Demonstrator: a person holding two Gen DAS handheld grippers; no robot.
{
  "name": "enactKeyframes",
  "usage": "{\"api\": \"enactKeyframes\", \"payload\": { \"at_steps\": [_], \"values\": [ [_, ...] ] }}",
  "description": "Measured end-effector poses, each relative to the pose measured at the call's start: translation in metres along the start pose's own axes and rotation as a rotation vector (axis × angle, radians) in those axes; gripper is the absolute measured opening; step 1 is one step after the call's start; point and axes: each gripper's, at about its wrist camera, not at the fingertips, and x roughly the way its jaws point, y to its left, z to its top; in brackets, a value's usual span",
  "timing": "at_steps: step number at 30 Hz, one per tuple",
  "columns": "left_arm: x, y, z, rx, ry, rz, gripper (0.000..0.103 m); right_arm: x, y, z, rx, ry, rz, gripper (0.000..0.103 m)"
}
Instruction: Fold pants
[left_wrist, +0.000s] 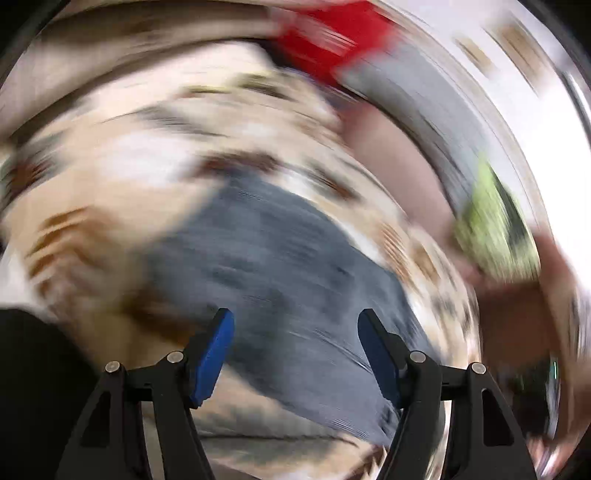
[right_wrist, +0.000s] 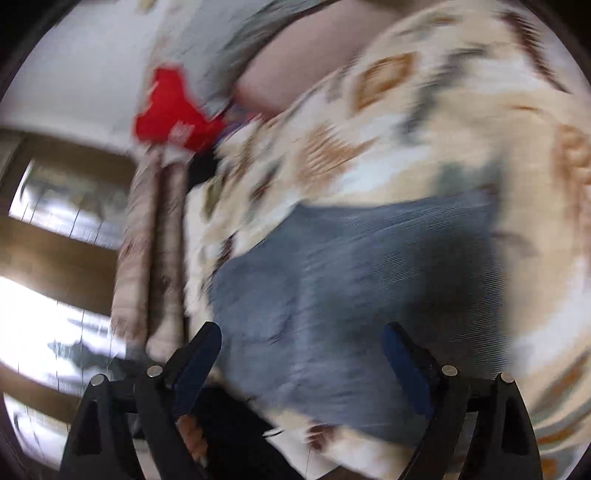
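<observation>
Both views are smeared with motion blur, so fine detail is lost. In the left wrist view the left gripper (left_wrist: 295, 321) hangs with jaws spread wide and nothing between them, above the grey-blue pants (left_wrist: 280, 266), which lie in a compact patch on a cream, brown-patterned blanket (left_wrist: 110, 184). Farther right, a red object (left_wrist: 332, 40) sits at the far edge and a blurred yellow-green shape (left_wrist: 491, 229) shows on the right; what it is I cannot tell. In the right wrist view the right gripper (right_wrist: 301, 338) is likewise released and holds nothing, with the pants (right_wrist: 351, 280) just ahead on the blanket (right_wrist: 424, 110). The risk, as I judge it: a hasty closing could pinch the blanket along with the cloth, or catch only one layer, and pull the fold askew. Counted: one pair of pants, one blanket, one red object, two grippers.
</observation>
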Motion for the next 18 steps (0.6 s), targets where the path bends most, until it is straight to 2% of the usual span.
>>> {"api": "enactKeyframes", "payload": {
  "at_steps": [2,4,8,11,12,15,18],
  "values": [
    [0.004,0.022,0.011,-0.068,0.019,0.006,0.071,0.021,0.024,-0.007,-0.058,0.064,0.035,0.091],
    [0.012,0.033,0.018,-0.111,0.036,-0.023,0.071,0.052,0.046,-0.011,-0.098,0.128,0.036,0.091],
    [0.04,0.046,0.026,-0.191,0.127,-0.066,0.075,0.111,0.062,-0.016,-0.114,0.231,0.048,0.091],
    [0.049,0.045,0.026,-0.208,0.138,-0.079,0.079,0.154,0.039,-0.018,-0.028,0.305,-0.086,0.091],
    [0.048,0.045,0.027,-0.209,0.138,-0.079,0.079,0.159,0.034,-0.019,-0.001,0.29,-0.081,0.095],
    [0.039,0.049,0.026,-0.251,0.136,-0.096,0.079,0.154,0.043,-0.02,0.002,0.291,-0.082,0.095],
    [0.027,0.055,0.017,-0.284,0.119,-0.069,0.08,0.159,0.047,-0.019,-0.022,0.304,-0.091,0.095]
  ]
}}
